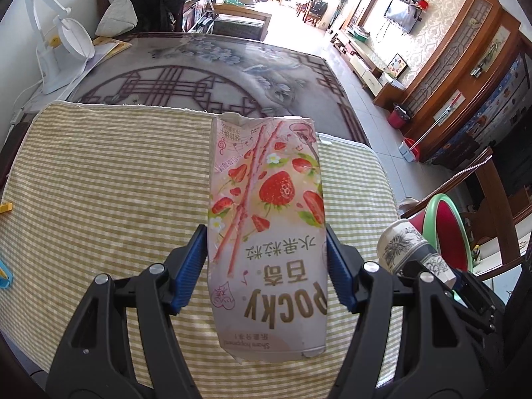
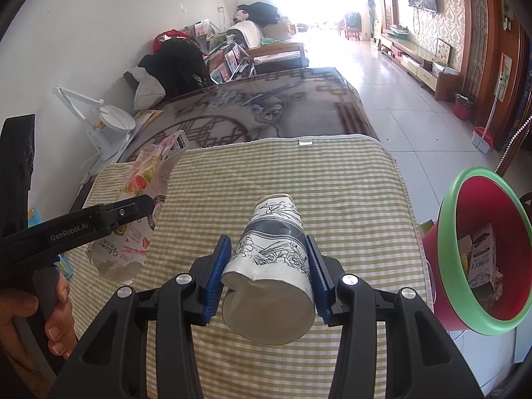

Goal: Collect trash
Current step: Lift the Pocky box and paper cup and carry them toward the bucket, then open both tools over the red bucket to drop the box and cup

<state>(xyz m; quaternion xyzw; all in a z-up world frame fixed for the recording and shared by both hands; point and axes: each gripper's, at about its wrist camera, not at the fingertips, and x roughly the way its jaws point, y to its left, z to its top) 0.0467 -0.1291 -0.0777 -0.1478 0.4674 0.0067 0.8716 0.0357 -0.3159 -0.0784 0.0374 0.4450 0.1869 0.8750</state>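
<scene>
Left gripper: you are carrying matte black plastic arms ending in ribbed blue pads.
Right gripper: you are looking along the same black frame, blue pads and round silver screws.
Marking: white "GenRobot.AI" lettering is showing on the left gripper's side (right wrist view).
Hand: bare skin and pale short nails are showing, wrapping a grey handle.
</scene>
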